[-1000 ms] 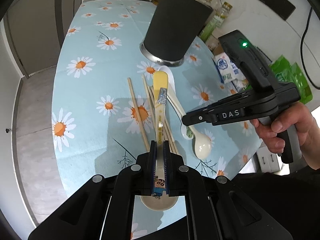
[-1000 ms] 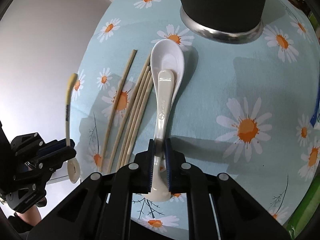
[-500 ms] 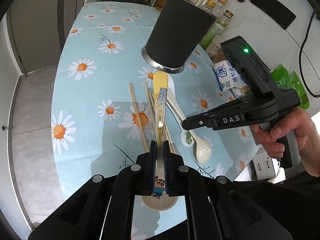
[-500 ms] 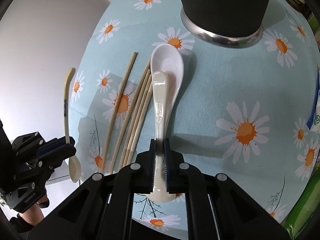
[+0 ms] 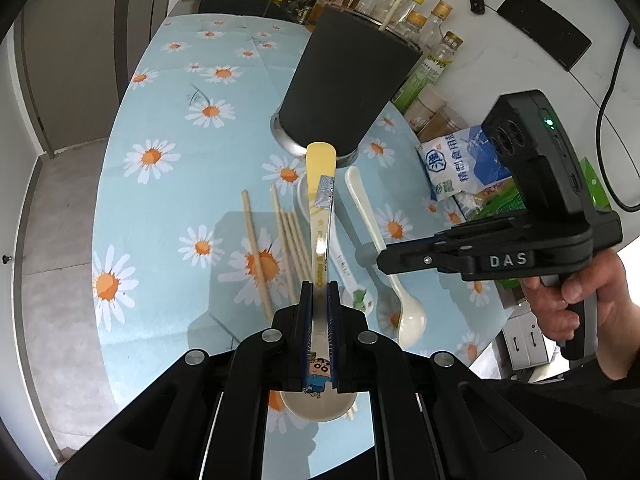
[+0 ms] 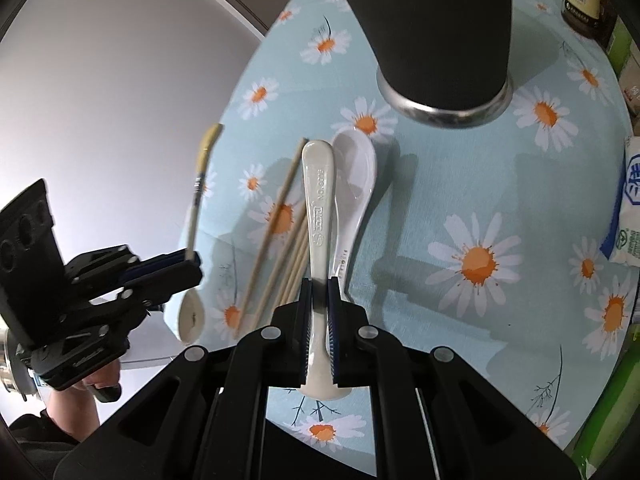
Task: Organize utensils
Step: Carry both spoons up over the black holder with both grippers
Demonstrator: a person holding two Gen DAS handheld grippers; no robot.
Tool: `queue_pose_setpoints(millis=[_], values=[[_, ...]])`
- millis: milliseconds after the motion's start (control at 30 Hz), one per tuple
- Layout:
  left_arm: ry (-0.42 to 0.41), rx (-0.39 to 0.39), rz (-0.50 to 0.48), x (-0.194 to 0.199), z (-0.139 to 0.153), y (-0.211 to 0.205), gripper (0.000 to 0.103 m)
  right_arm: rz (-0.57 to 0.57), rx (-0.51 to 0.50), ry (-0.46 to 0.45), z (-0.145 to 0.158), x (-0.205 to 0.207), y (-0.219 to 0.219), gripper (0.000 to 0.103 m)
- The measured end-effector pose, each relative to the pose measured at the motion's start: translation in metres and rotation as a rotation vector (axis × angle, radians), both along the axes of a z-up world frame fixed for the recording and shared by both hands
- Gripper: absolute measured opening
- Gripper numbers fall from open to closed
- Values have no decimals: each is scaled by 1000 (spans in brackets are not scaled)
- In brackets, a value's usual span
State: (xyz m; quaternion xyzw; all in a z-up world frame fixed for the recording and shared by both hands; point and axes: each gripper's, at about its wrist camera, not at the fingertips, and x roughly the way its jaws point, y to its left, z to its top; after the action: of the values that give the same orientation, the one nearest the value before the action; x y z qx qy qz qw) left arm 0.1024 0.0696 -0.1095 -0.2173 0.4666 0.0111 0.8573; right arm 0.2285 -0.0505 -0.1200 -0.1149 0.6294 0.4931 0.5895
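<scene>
My left gripper (image 5: 319,292) is shut on a cartoon-printed yellow spoon (image 5: 322,220), held above the table with its handle toward the black utensil holder (image 5: 352,80). My right gripper (image 6: 319,288) is shut on a cream ceramic spoon (image 6: 318,208), lifted off the table; that spoon also shows in the left wrist view (image 5: 384,256). A white ceramic spoon (image 6: 354,184) and several wooden chopsticks (image 6: 276,236) lie on the daisy tablecloth (image 6: 480,200) in front of the holder (image 6: 440,32). The left gripper (image 6: 188,264) with its spoon appears at the left in the right wrist view.
Bottles and jars (image 5: 420,24) stand behind the holder. A blue-and-white packet (image 5: 460,168) and green bags (image 5: 596,188) lie at the table's right edge. The table's left edge drops to a grey floor (image 5: 60,280).
Both grippers have risen with their spoons. The cream spoon has come off the white spoon and the table, and both spoons' handles now point closer to the holder.
</scene>
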Motion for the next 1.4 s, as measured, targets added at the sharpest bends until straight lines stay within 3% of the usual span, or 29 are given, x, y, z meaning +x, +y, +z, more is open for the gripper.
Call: queue_pose_setpoints(millis=[233, 600, 1400], values=[[-47, -8, 11, 10, 12, -3, 6, -18, 116, -29, 29, 3, -19, 9], [-210, -6, 40, 24, 52, 1, 6, -51, 347, -138, 89, 17, -32, 9], [-476, 7, 49, 91, 124, 41, 6, -259, 556, -289, 163, 102, -25, 9]])
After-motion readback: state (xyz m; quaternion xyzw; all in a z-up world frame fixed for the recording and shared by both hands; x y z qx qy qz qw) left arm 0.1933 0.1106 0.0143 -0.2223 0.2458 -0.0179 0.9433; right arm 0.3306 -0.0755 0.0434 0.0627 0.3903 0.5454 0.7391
